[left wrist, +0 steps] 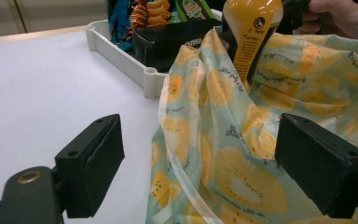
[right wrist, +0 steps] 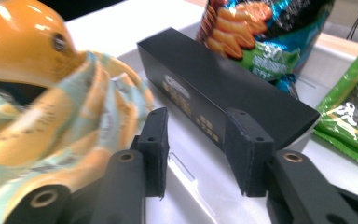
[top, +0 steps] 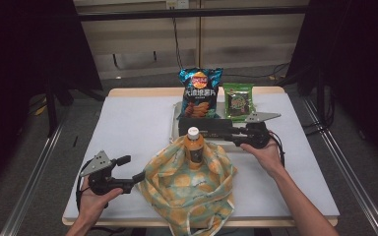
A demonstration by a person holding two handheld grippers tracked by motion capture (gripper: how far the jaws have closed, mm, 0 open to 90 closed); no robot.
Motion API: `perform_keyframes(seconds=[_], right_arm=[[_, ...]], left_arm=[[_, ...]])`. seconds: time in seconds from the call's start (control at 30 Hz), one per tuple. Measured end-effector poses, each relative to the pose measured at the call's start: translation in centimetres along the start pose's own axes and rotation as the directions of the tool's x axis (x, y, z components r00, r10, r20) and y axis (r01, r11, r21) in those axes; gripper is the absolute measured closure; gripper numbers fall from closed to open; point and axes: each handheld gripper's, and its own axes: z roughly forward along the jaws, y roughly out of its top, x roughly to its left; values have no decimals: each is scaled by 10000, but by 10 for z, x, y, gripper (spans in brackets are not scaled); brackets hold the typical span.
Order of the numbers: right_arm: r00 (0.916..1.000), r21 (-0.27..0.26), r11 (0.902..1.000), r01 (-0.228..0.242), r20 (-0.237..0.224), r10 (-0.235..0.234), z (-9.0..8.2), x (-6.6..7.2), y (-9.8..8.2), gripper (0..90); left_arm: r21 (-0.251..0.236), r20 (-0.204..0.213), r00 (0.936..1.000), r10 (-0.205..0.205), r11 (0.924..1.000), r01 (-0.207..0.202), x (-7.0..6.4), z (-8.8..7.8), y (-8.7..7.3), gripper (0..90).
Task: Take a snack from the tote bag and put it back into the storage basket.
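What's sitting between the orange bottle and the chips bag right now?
The long black box lies crosswise between the orange bottle and the chips bag, inside the white tray; the high view shows it.

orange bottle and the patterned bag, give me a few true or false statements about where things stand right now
1. The orange bottle stands upright inside the patterned bag. True.
2. The right tool is clamped on the bottle. False: its jaws are apart with nothing between them, beside the black box.
3. The chip bag stands in the white tray behind the black box. True.
4. The left tool is shut on the bag's fabric. False: its jaws stand wide open at the bag's edge.
5. The bottle's cap is black. False: it is white.
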Motion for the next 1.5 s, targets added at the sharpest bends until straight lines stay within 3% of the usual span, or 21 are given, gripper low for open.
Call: perform_keyframes(seconds=[0.03,0.3,0.37,0.53,0.57,0.8,0.87,0.97,1.2,1.27,1.3,1.5], right_arm=[[9999,-124,9999,-34,-122,32,-3,2,1,553],[9980,-528,9985,141,-615,-173,-12,18,3,421],[9971,-623,9978,220,-715,-265,-13,23,4,390],[9935,-909,9952,369,-1037,-463,-13,33,11,336],[9929,-938,9948,402,-1075,-502,-12,35,12,327],[9829,-983,9924,735,-1610,-888,-4,50,18,302],[9801,-994,9917,821,-1723,-984,-1,53,18,298],[9765,-1040,9909,849,-1891,-1035,3,57,20,291],[9769,-1019,9905,926,-1833,-1101,8,62,21,285],[9752,-1069,9902,901,-1922,-1095,10,63,22,286],[9742,-1063,9900,929,-1956,-1124,10,63,22,287],[9685,-1136,9877,1079,-2124,-1302,13,69,25,269]], left_arm=[[-70,133,9999,-4,10000,5,0,1,0,150],[-6,-87,10000,-17,10000,17,0,0,1,144],[-137,163,9999,48,9999,-46,1,0,0,144],[-25,-15,10000,25,10000,-25,0,-1,1,140],[-94,172,9998,30,10000,-28,1,1,0,140],[8,126,9998,164,9999,-164,-1,2,-1,161],[116,-49,9999,116,9999,-115,-1,2,-2,161],[18,154,9999,-56,10000,56,1,3,-3,157],[52,-83,10000,15,10000,-15,-1,0,-2,156],[-36,144,9999,52,10000,-51,1,1,-1,156],[69,-52,10000,72,10000,-72,0,1,0,156],[22,42,9999,95,10000,-95,-1,2,0,156]])
